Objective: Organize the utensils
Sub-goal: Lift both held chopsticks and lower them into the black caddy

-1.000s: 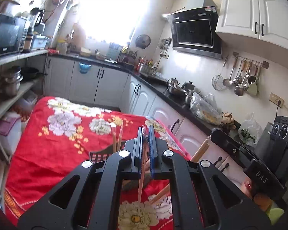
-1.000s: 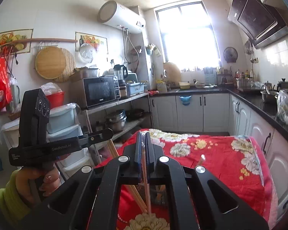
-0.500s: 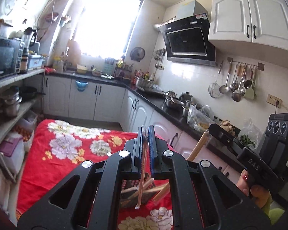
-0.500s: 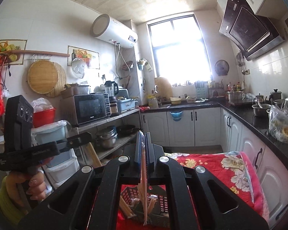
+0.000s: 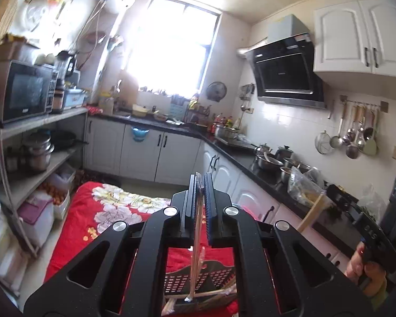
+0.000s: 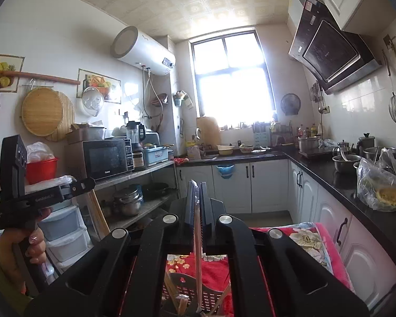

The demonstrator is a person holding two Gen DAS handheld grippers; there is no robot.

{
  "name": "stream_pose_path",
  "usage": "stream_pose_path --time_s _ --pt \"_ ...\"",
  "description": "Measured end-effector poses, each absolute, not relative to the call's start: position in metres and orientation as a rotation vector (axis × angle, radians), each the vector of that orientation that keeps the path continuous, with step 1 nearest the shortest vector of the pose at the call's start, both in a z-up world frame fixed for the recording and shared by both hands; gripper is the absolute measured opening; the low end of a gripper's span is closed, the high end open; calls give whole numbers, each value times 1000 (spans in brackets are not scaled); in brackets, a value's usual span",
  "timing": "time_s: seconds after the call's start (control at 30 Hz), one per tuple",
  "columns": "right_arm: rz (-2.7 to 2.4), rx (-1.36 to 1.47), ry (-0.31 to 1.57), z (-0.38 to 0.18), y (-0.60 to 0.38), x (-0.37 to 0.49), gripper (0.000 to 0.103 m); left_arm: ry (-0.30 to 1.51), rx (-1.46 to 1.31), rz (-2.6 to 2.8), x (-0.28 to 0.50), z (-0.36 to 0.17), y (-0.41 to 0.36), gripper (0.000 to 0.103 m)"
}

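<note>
Now each gripper's fingers pinch one chopstick: left fingers (image 5: 195,198) hold a chopstick (image 5: 196,253) hanging below them over the basket (image 5: 219,277); right fingers (image 6: 189,200) likewise grip theirs (image 6: 197,259).

The left gripper (image 5: 200,182) points nearly level, tipped slightly downward, its jaws closed tight on a thin stick that hangs below them. The right gripper (image 6: 196,189) points level, jaws likewise pinched on a thin stick. A hand (image 6: 26,245) wraps the left gripper's handle; another hand (image 5: 367,270) grasps the right's.
</note>
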State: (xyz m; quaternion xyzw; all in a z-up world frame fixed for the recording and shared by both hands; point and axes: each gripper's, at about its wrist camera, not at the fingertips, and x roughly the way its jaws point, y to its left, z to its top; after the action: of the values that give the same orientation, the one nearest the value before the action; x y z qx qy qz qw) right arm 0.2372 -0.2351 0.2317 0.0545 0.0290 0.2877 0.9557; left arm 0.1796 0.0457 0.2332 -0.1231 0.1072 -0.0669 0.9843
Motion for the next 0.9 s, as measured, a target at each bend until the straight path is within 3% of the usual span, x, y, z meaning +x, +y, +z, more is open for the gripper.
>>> stream_pose_path --time_s 0.9 --pt "607 154 212 160 -199 283 4 369 -247 -97 235 145 37 3"
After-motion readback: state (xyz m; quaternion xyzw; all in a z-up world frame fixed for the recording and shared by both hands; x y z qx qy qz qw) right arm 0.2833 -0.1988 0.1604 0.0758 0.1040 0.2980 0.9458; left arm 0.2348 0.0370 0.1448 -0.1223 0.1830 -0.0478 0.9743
